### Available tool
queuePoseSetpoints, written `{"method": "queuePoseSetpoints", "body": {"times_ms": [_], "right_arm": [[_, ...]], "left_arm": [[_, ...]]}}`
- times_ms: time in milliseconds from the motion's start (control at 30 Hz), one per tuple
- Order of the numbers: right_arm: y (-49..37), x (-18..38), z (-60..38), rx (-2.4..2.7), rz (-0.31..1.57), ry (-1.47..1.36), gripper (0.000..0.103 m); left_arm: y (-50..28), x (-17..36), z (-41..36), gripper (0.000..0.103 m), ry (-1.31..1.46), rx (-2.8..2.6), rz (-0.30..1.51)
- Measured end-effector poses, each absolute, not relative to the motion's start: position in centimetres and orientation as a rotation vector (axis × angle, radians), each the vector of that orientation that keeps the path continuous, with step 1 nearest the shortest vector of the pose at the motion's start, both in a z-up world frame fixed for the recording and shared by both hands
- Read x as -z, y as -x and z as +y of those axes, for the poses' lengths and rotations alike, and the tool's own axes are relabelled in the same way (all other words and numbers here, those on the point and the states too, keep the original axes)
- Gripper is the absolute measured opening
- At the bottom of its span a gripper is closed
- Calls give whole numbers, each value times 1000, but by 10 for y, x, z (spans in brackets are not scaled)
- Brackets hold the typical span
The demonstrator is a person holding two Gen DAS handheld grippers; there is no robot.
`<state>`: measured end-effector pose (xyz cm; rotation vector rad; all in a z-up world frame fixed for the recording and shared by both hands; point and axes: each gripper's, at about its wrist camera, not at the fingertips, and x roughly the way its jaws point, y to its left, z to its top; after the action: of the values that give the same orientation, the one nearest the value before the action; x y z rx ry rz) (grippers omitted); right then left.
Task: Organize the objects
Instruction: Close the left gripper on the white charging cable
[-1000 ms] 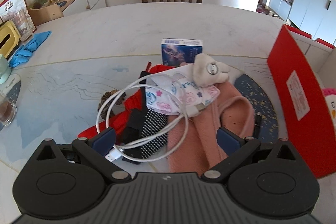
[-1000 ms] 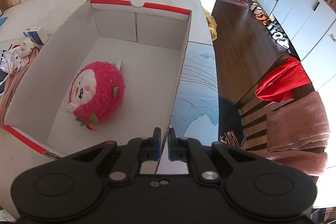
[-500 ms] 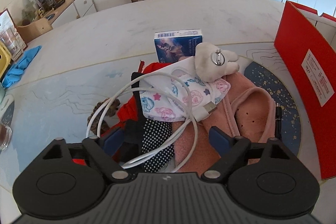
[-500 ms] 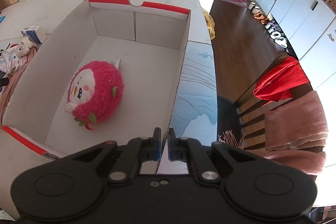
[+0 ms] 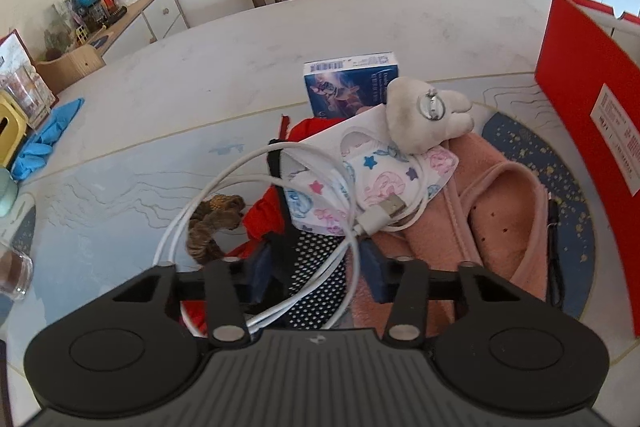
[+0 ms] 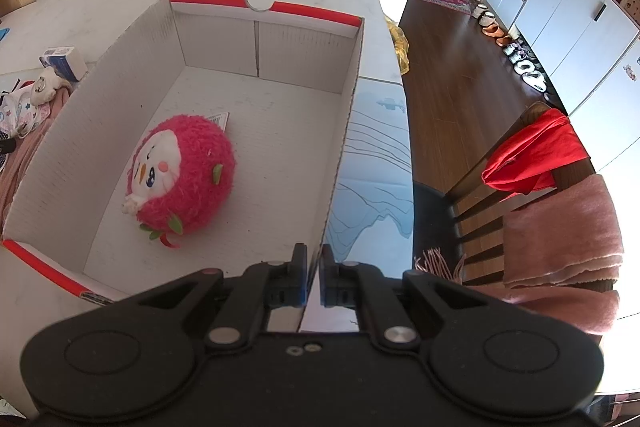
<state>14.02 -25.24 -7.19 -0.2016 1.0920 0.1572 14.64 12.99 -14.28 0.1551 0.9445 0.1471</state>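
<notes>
Left gripper (image 5: pixel 312 275) low over the clutter pile, fingers half-spread around the white cable (image 5: pixel 280 187).

The cable, coiled mid-frame over a patterned mask (image 5: pixel 372 171) and pink cloth (image 5: pixel 496 211), looks light, limp and prone to snagging; best pinched across its bunched strands. The right gripper (image 6: pixel 314 277) clamps the cardboard box (image 6: pixel 344 131) wall, fingers narrow.

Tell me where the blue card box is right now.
In the left wrist view the blue card box stands on the table behind the clutter pile, directly behind the white plush tooth, left of the red carton.
</notes>
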Motion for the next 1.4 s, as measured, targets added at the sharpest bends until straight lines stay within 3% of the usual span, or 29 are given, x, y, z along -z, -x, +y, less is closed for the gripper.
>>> {"method": "queuePoseSetpoints", "body": {"times_ms": [500, 1100, 1400], "right_arm": [[-141, 73, -252, -161, 1091, 204, 5], [-142, 73, -252, -172, 1093, 206, 5], [-142, 73, -252, -171, 1094, 204, 5]], "left_arm": [[-121, 118, 140, 6, -89, -119, 902], [-95, 115, 145, 4, -31, -49, 923], [-104, 136, 132, 18, -98, -8, 976]]}}
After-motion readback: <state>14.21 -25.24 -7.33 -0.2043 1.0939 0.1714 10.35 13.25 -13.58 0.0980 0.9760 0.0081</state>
